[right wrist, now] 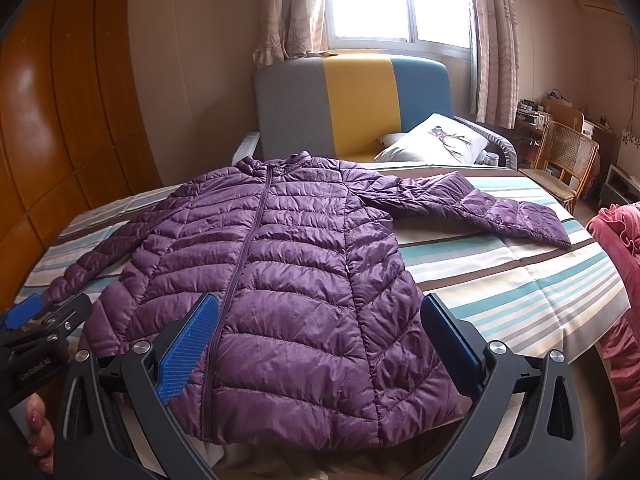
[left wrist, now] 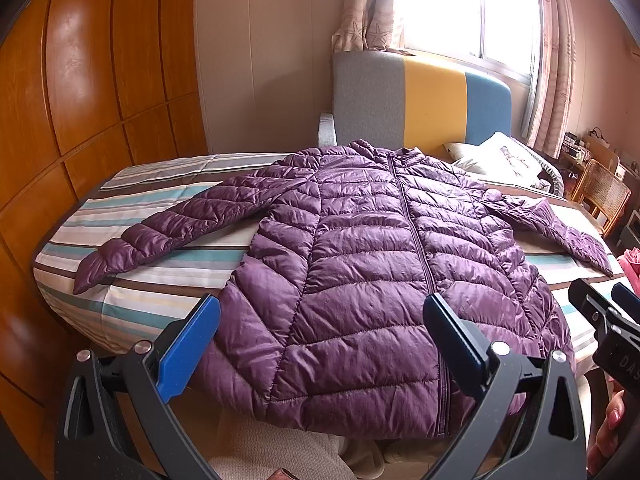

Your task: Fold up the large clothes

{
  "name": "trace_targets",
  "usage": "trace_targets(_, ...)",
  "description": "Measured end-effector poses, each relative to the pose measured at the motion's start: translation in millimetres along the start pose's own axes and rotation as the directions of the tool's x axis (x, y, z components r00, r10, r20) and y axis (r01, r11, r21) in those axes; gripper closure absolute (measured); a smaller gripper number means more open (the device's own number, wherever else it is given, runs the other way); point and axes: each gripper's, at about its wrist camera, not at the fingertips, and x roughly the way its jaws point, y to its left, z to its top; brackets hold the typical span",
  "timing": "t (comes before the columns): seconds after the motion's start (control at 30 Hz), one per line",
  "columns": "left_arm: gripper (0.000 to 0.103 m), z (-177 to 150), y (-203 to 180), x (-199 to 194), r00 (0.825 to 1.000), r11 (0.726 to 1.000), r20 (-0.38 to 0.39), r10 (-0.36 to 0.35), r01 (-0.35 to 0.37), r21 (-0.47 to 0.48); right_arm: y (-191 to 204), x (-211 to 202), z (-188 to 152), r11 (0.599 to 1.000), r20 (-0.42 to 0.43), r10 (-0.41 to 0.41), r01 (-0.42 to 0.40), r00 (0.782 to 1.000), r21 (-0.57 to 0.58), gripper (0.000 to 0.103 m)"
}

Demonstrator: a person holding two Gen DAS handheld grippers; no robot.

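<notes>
Purple quilted puffer jacket (left wrist: 360,264): glossy, chevron-stitched, zipped, lying flat face-up on striped bedsheet (left wrist: 132,296), sleeves spread toward 9 and 3 o'clock. Left gripper (left wrist: 320,320) and right gripper (right wrist: 320,320): blue ribbed pads, fingers spread wide, grasping nothing, poised above the hem. Cushion (right wrist: 432,140) at 1 o'clock.

Jacket (left wrist: 360,264) spread on the bed (left wrist: 132,248), sleeves out to both sides.
A pillow (right wrist: 432,140) lay behind it against the headboard (right wrist: 352,100); a chair (right wrist: 568,156) stood right of the bed.
</notes>
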Motion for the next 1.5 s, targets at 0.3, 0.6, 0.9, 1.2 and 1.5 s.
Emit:
trace_targets(0.3,0.002,-1,0,1,1.0,1.0,-0.003,0.001,-0.001,0.001,1,1,0,1.0,-0.003,-0.003,0.003,1.0,-0.004,0.003)
trace_targets(0.6,0.002,-4,-5,7,1.0,1.0,-0.021,-0.001,0.001,0.007,0,1,-1,1.0,-0.006,-0.003,0.003,1.0,-0.004,0.003)
trace_targets(0.9,0.002,-2,-7,17,0.999,1.0,-0.046,0.001,-0.001,0.013,-11,13,4,1.0,-0.019,-0.016,0.017,1.0,0.016,0.003)
trace_targets(1.2,0.002,2,2,59,0.986,0.997,-0.146,-0.074,0.071,-0.026,-54,56,15,0.989,-0.047,0.119,-0.114,0.992,0.094,0.003)
trace_targets(1.5,0.002,27,14,139,0.987,1.0,-0.16,0.028,-0.029,-0.009,-146,119,20,0.95,-0.183,-0.031,0.086,0.983,0.301,0.003)
